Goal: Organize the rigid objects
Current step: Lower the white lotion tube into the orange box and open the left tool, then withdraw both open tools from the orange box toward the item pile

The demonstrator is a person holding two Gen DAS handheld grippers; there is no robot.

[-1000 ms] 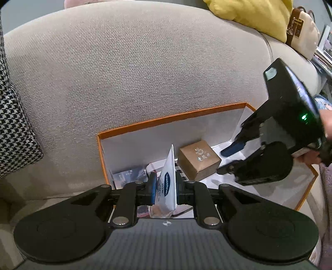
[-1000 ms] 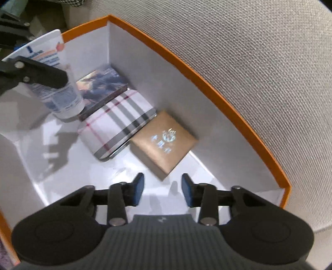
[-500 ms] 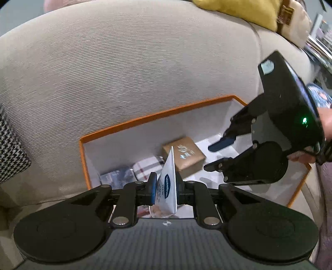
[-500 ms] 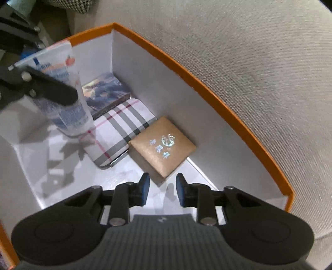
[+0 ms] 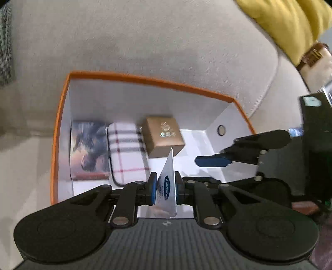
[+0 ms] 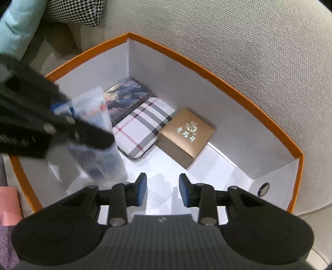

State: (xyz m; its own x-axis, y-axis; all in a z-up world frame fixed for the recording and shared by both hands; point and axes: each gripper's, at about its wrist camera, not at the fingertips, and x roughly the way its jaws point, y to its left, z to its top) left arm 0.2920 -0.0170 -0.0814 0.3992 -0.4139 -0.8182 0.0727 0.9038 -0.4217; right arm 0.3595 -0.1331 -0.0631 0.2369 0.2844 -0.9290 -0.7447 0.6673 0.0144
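My left gripper (image 5: 165, 187) is shut on a white Vaseline tube (image 5: 168, 182), held flat end up over the near part of an orange-rimmed white box (image 5: 145, 77). On the box floor a horse-picture box (image 5: 89, 149), a plaid case (image 5: 126, 149) and a brown gold-stamped box (image 5: 164, 137) lie side by side. In the right wrist view the tube (image 6: 91, 103) hangs blurred at the left, over the box (image 6: 207, 72), near the picture box (image 6: 126, 93), the plaid case (image 6: 143, 122) and the brown box (image 6: 186, 135). My right gripper (image 6: 162, 189) is open, with nothing between its fingers, above bare white floor.
The box rests against a beige sofa back (image 5: 145, 41). A yellow cushion (image 5: 290, 25) and a tan bag (image 5: 313, 62) sit at the upper right. A houndstooth cushion (image 6: 74, 10), pale blue fabric (image 6: 16, 25) and a pink item (image 6: 8, 205) lie beyond the box's left side.
The left gripper has rolled and tipped further down over the box with the tube. The right gripper has drawn back toward the box's right end, its jaws slightly narrower than a second ago.
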